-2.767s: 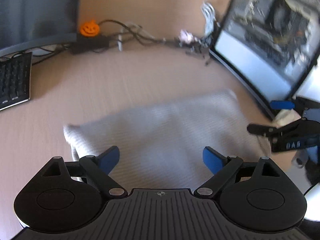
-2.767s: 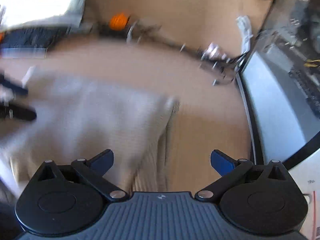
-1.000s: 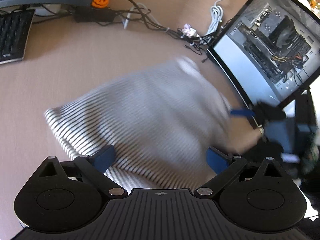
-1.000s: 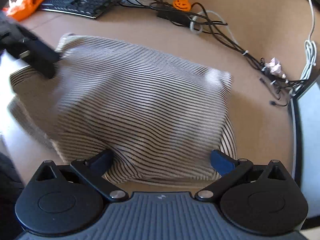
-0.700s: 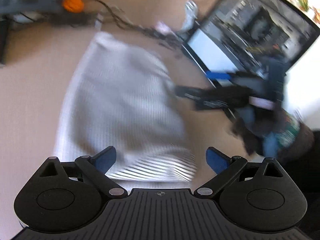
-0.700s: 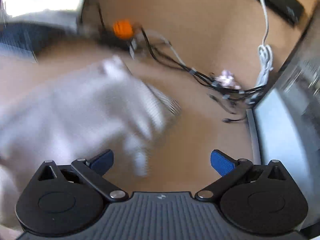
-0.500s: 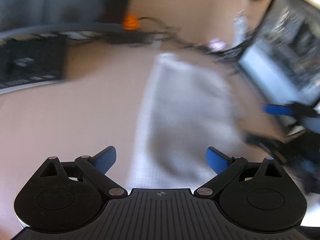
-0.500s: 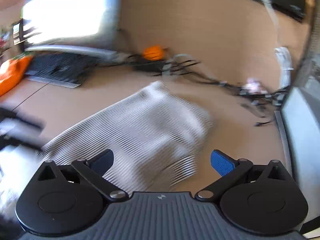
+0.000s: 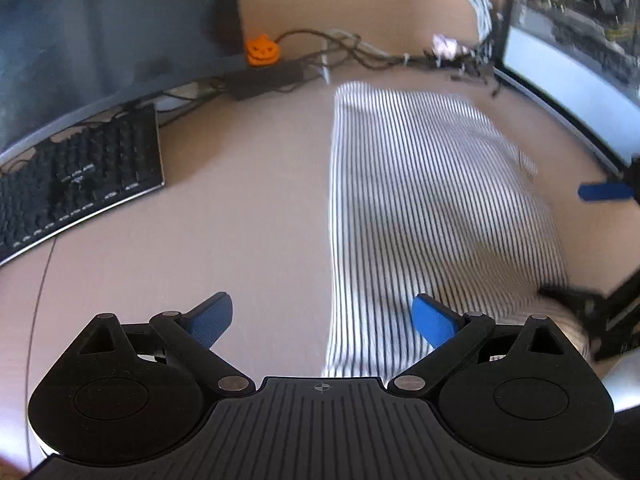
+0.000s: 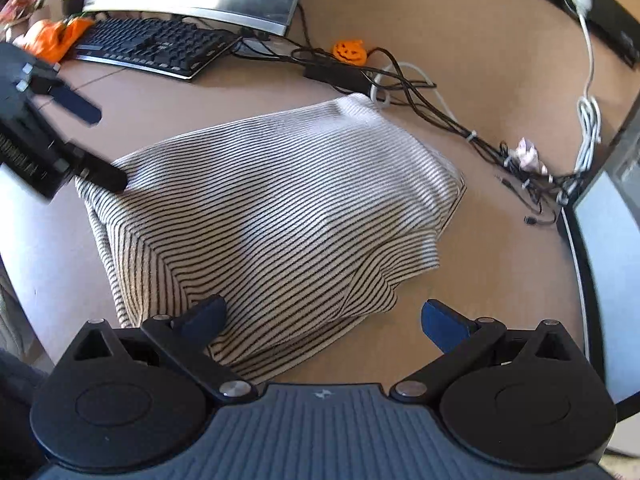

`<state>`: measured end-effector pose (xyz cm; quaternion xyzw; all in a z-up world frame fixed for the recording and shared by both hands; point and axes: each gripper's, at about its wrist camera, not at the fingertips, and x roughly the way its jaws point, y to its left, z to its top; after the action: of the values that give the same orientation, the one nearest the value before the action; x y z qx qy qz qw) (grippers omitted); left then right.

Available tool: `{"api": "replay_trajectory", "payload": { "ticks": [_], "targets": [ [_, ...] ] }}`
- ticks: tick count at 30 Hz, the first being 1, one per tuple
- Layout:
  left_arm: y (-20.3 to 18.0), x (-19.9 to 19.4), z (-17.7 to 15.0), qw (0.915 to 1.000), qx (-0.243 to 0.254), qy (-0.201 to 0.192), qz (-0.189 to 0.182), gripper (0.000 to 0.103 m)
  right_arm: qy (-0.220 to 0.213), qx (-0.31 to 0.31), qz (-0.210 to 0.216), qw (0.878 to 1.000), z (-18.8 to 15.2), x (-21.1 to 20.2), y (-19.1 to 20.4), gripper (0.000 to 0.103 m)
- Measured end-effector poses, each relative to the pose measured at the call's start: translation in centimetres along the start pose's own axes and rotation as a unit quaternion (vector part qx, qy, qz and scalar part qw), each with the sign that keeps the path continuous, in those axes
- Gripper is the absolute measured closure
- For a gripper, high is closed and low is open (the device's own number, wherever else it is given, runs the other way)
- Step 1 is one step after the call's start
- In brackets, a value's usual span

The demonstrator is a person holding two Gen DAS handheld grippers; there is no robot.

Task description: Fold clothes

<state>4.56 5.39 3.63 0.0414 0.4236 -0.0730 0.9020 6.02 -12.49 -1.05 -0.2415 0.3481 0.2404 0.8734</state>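
A folded black-and-white striped garment (image 10: 276, 216) lies on the tan desk (image 10: 248, 92); it also shows in the left wrist view (image 9: 424, 200). My left gripper (image 9: 322, 320) is open and empty, its right finger over the garment's near left edge. From the right wrist view the left gripper (image 10: 92, 146) is at the garment's left corner. My right gripper (image 10: 322, 320) is open and empty, its left finger over the garment's near edge. In the left wrist view the right gripper (image 9: 588, 244) is at the garment's right side.
A black keyboard (image 9: 76, 184) and a monitor (image 9: 108, 40) stand at the back left. An orange pumpkin figure (image 9: 262, 50) and tangled cables (image 10: 420, 96) lie behind the garment. An open computer case (image 9: 576, 60) stands at the right.
Both grippers swung around the garment with much blur. The garment now lies folded and still on the desk, and both grippers stay open.
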Motion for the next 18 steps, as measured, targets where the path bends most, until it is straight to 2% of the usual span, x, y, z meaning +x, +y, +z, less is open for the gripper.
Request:
{"api": "replay_trajectory", "payload": {
  "ticks": [2, 4, 6, 9, 11, 18],
  "targets": [
    [0.0, -0.5, 0.5, 0.9993, -0.021, -0.013, -0.029, 0.004, -0.002, -0.015, 0.009, 1.0, 0.5, -0.4, -0.3, 0.0],
    [-0.6, -0.6, 0.9, 0.9977, -0.025, -0.02, -0.06, 0.004, -0.023, 0.005, 0.015, 1.0, 1.3, -1.5, -1.4, 0.0],
    [-1.5, -0.3, 0.8, 0.9975, -0.015, -0.015, -0.067, 0.004, -0.041, 0.036, -0.012, 0.998, 2.1, -1.5, -2.7, 0.0],
    [-2.1, 0.5, 0.2, 0.9982, -0.008, 0.002, -0.059, 0.004, -0.027, 0.057, -0.082, 0.995, 3.0, 1.2, -3.7, 0.0],
    [-2.4, 1.0, -0.1, 0.9985, -0.003, 0.014, -0.053, 0.004, 0.018, 0.047, -0.102, 0.994, 2.8, 3.8, -3.4, 0.0],
    [-1.4, -0.3, -1.0, 0.999, 0.013, 0.023, -0.035, 0.004, -0.013, 0.005, -0.126, 0.992, 1.9, 4.1, -2.3, 0.0]
  ]
}}
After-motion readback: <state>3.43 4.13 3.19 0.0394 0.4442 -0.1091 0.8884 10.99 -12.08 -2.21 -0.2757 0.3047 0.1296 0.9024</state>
